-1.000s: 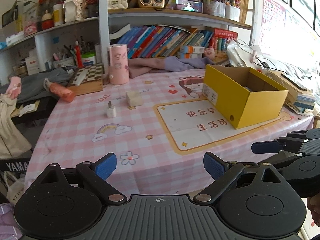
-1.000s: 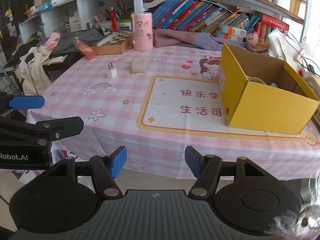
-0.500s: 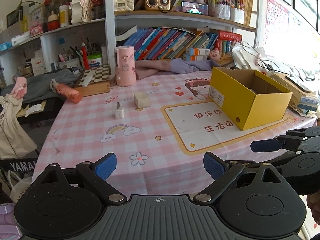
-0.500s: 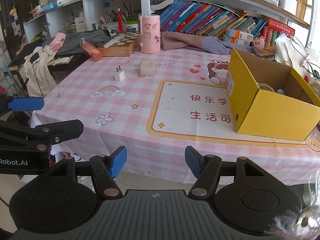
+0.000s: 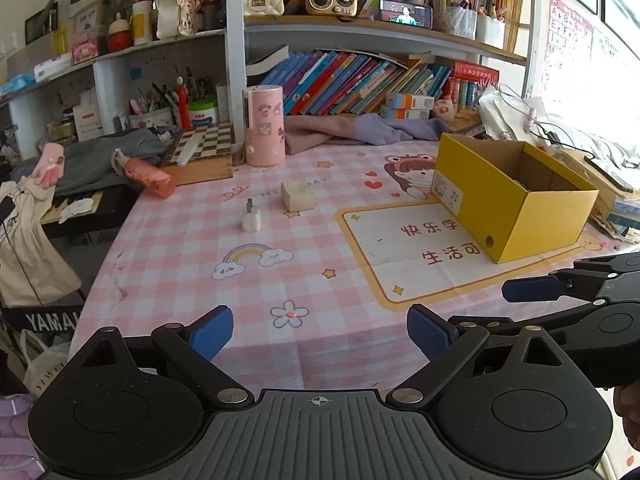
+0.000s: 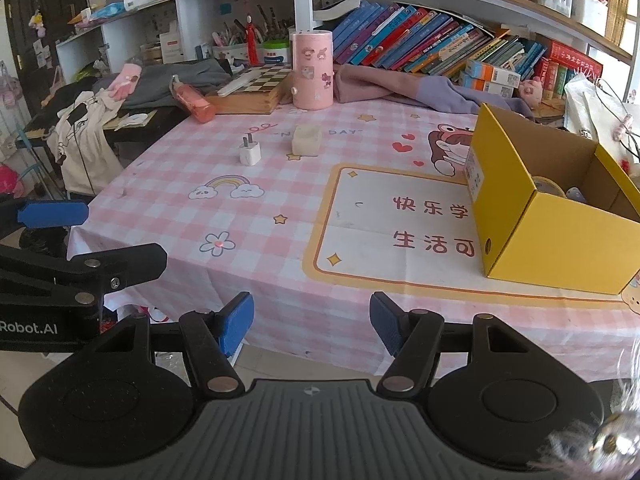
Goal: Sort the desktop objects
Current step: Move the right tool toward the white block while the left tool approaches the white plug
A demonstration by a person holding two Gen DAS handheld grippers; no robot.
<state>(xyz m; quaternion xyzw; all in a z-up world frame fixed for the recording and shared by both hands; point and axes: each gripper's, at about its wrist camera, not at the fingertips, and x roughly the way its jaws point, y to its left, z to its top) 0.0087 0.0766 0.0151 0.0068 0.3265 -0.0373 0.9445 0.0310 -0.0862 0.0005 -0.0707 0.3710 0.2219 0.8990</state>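
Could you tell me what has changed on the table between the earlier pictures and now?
Nothing was picked up or let go. Only the views drifted a little; the white charger plug, the cream block and the yellow box lie where they did. The left gripper and right gripper both remain open and empty at the near table edge.

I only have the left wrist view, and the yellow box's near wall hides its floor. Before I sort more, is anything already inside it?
Observer: Yes. The right wrist view looks into the yellow box, and a roll of tape lies against its near wall.
Operator: Anything else in there?
Observer: A small pale object sits beside the roll, too hidden to identify.
Operator: I see only one finger of the right gripper. Is it holding anything?
Observer: No. Its pads stand apart with nothing between them.
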